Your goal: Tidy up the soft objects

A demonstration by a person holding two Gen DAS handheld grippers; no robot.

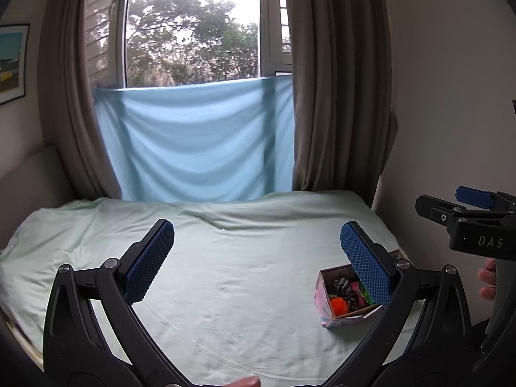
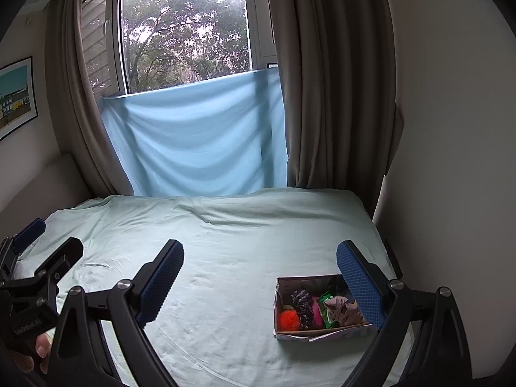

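A small open cardboard box (image 2: pixel 280 329) sits on the pale green bed sheet (image 2: pixel 225 242) at the right. It holds an orange pompom (image 2: pixel 289 320), a dark knitted piece (image 2: pixel 303 303), a green item (image 2: pixel 327 309) and a crumpled beige cloth (image 2: pixel 343 311). The box also shows in the left wrist view (image 1: pixel 321 306). My left gripper (image 1: pixel 256 258) is open and empty above the sheet, left of the box. My right gripper (image 2: pixel 259 277) is open and empty, its right finger in front of the box.
The bed runs back to a window with a light blue cloth (image 1: pixel 196 142) hung across it and brown curtains (image 1: pixel 338 96) at both sides. A white wall (image 2: pixel 451 129) stands close on the right. A headboard (image 2: pixel 38 187) and a picture (image 2: pixel 16 96) are at the left.
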